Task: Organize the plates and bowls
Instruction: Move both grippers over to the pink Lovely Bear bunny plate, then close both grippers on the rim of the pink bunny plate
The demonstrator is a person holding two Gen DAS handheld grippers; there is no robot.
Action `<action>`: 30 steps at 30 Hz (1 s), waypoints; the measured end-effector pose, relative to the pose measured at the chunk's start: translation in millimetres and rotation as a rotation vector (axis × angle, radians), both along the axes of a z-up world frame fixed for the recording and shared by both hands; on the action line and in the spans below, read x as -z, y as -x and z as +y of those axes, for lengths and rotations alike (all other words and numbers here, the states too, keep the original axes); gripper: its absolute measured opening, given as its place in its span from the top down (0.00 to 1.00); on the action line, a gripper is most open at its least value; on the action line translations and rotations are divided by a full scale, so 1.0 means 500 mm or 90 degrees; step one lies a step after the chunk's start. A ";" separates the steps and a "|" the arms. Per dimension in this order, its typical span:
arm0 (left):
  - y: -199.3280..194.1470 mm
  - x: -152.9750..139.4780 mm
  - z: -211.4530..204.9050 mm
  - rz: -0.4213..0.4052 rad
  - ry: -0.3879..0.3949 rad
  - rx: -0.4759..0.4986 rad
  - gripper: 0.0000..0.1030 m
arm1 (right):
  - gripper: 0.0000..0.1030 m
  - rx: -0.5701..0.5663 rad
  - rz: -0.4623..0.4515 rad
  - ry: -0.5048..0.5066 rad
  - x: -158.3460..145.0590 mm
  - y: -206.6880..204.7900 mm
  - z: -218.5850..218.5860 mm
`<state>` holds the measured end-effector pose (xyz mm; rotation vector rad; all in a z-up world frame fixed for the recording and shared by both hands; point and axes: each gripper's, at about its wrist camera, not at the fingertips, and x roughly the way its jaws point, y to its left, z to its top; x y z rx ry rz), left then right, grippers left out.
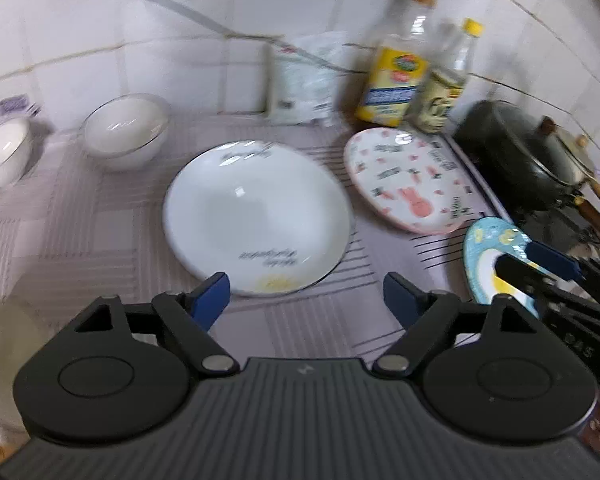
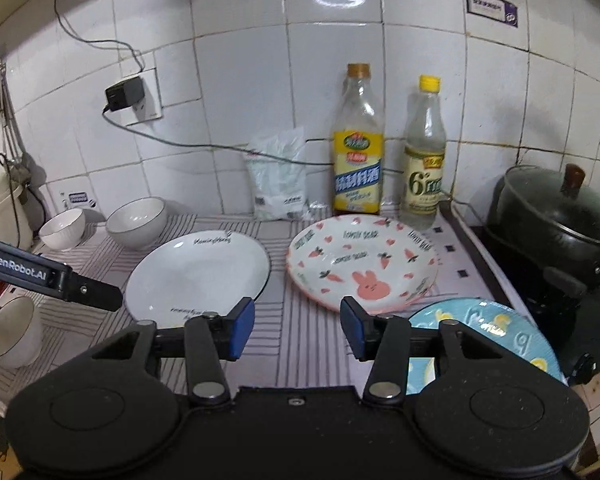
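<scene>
Both the left gripper (image 1: 306,294) and right gripper (image 2: 297,330) are held wide open and empty above the counter; the white plate (image 2: 198,276) and pink plate (image 2: 362,262) lie nearly touching, so one could be chipped if clipped

Left wrist view is motion-blurred, bottles (image 1: 396,64) smeared; right wrist view is sharp. A ring-shaped glare sits on the wall tiles (image 2: 340,0), corners fall dark, fisheye bends the grout lines
</scene>
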<state>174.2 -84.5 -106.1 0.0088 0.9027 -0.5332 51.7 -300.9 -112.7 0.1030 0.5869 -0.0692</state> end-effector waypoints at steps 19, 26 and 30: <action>-0.237 0.112 -0.304 -0.050 -0.054 0.168 0.05 | 0.41 0.129 0.058 0.016 0.141 -0.221 -0.219; -0.339 0.158 -0.356 0.031 -0.068 0.155 0.09 | 0.42 0.099 0.082 -0.016 0.189 -0.278 -0.261; -0.376 0.184 -0.363 0.087 -0.075 0.159 0.41 | 0.49 0.092 0.091 -0.047 0.199 -0.297 -0.278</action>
